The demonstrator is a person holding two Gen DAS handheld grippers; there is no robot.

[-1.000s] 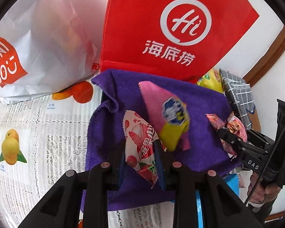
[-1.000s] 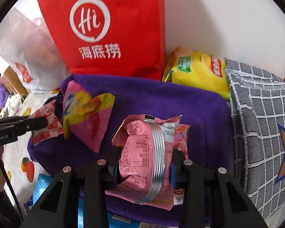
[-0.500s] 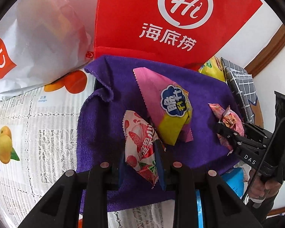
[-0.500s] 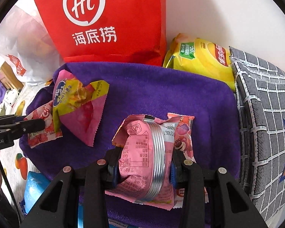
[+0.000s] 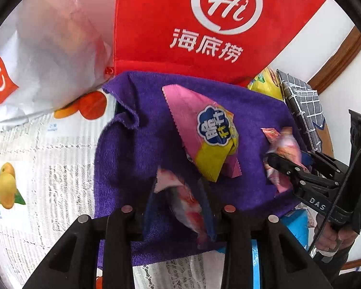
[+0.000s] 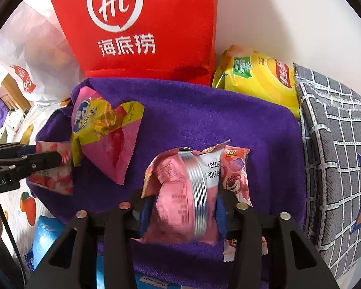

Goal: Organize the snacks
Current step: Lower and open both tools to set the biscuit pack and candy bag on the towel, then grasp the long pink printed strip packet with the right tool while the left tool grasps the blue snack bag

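A purple towel (image 5: pixel 137 168) lies in front of a red bag (image 5: pixel 204 24). On the towel rests a pink and yellow crisp bag (image 5: pixel 204 132). My left gripper (image 5: pixel 179 207) is opening, and a red and white strawberry packet (image 5: pixel 180 200) lies blurred and tilted between its pads, loose from the left pad. My right gripper (image 6: pixel 181 213) is opening too. A pink packet with a silver seam (image 6: pixel 180 192) sits between its pads, low on the towel (image 6: pixel 204 120). A pink Toy Story packet (image 6: pixel 235 175) lies just to its right.
A white shopping bag (image 5: pixel 48 48) stands at the left, on a lace tablecloth with fruit prints (image 5: pixel 36 168). A yellow snack pack (image 6: pixel 257 79) and a grey checked cloth (image 6: pixel 337 156) crowd the right side. A blue pack (image 6: pixel 45 236) pokes out under the towel's near edge.
Both grippers' jaws have widened. The strawberry packet has tipped over and slid in the left jaws, and the pink packet has sunk toward the towel in the right jaws.
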